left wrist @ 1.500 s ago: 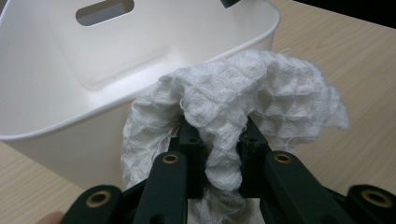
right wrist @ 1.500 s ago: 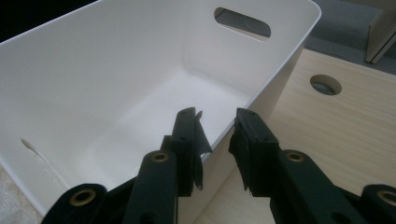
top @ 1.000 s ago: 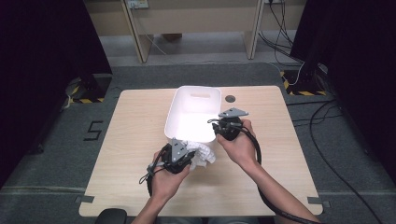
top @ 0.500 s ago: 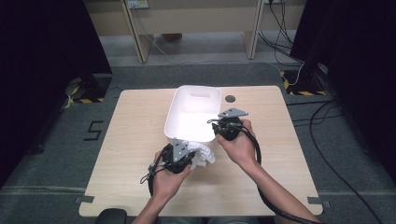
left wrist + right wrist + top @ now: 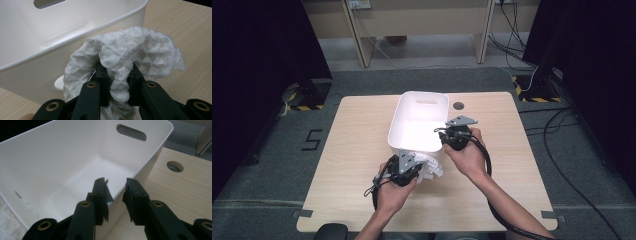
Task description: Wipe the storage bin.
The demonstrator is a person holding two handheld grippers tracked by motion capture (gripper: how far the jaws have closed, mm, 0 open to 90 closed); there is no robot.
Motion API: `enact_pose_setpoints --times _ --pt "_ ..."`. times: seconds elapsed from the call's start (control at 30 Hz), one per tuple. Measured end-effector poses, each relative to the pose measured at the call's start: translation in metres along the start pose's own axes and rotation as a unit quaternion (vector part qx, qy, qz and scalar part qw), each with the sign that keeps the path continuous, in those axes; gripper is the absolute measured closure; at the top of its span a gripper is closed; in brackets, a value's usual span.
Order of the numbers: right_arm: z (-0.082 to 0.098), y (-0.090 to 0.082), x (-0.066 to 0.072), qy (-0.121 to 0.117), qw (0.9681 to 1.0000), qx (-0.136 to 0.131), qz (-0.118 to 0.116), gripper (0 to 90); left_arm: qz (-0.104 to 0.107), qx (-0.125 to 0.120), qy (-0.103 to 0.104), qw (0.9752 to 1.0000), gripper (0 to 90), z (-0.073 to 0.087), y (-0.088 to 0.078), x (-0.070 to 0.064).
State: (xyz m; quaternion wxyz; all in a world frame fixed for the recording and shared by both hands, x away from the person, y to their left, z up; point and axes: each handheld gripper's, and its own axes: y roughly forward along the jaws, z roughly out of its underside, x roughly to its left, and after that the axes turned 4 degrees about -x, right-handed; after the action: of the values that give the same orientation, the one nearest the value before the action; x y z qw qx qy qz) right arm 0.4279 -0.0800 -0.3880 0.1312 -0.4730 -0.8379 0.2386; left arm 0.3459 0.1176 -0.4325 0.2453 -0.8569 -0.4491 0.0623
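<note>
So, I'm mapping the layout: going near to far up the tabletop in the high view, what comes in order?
Left gripper → white cloth → white bin → round table hole.

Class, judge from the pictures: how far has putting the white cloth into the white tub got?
Done: left tool has gripped the cloth. In hand: cloth sits outside against the tub; right tool straddles the tub's rim, jaws apart. Left: lifting the cloth in; the tub looks empty.

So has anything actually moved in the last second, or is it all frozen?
Nothing visibly changed. The left gripper stays clamped on the white cloth beside the white bin, and the right gripper still straddles the bin's rim.
</note>
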Motion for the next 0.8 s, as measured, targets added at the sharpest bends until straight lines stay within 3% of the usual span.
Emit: enact_pose_setpoints --times 0.8 --pt "0.0 0.0 0.0 0.0 1.0 0.0 -0.002 70.6 0.009 0.011 0.003 0.9999 75.9 0.008 0.011 -0.004"
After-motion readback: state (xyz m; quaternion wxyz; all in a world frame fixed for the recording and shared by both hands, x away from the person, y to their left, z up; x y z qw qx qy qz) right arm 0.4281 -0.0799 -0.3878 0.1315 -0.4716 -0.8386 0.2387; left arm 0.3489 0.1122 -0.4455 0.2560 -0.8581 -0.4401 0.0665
